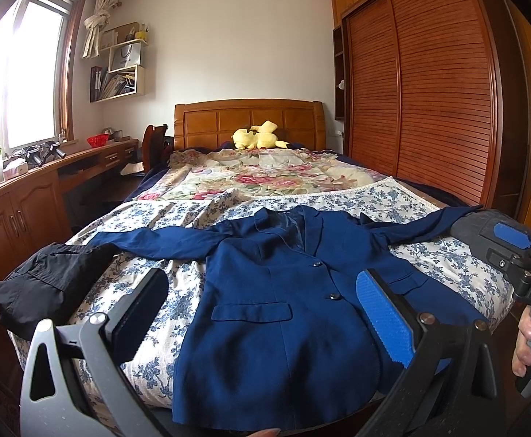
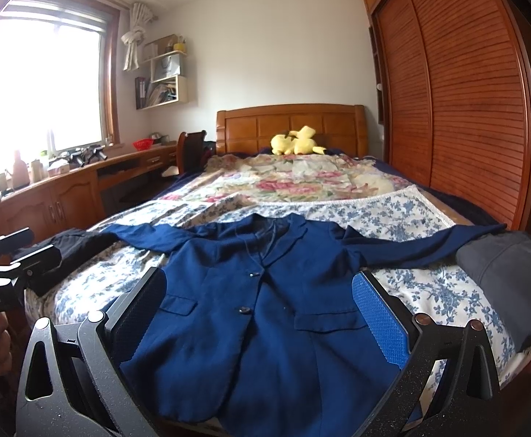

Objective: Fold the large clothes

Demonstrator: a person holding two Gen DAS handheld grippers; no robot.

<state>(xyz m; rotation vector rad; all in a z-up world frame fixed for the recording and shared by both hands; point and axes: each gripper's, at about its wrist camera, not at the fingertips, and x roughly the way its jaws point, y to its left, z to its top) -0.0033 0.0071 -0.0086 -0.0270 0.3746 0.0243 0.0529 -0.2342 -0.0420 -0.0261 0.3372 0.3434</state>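
A navy blue blazer [image 1: 276, 309] lies flat and face up on the bed, buttoned, with both sleeves spread out to the sides; it also shows in the right wrist view [image 2: 265, 309]. My left gripper [image 1: 265, 313] is open and empty, held above the blazer's lower half near the foot of the bed. My right gripper [image 2: 261, 313] is open and empty, also above the blazer's lower half. The right gripper's body shows at the right edge of the left wrist view [image 1: 513, 255]; the left gripper's body shows at the left edge of the right wrist view [image 2: 6, 266].
The bed has a blue floral sheet [image 1: 429, 255] and a rose quilt [image 1: 265, 174] further back. A black garment [image 1: 43, 284] lies at the left corner, a grey one [image 2: 509, 276] at the right. A yellow plush [image 1: 258, 136] sits by the headboard. Wardrobe [image 1: 429, 91] right, desk [image 1: 28, 189] left.
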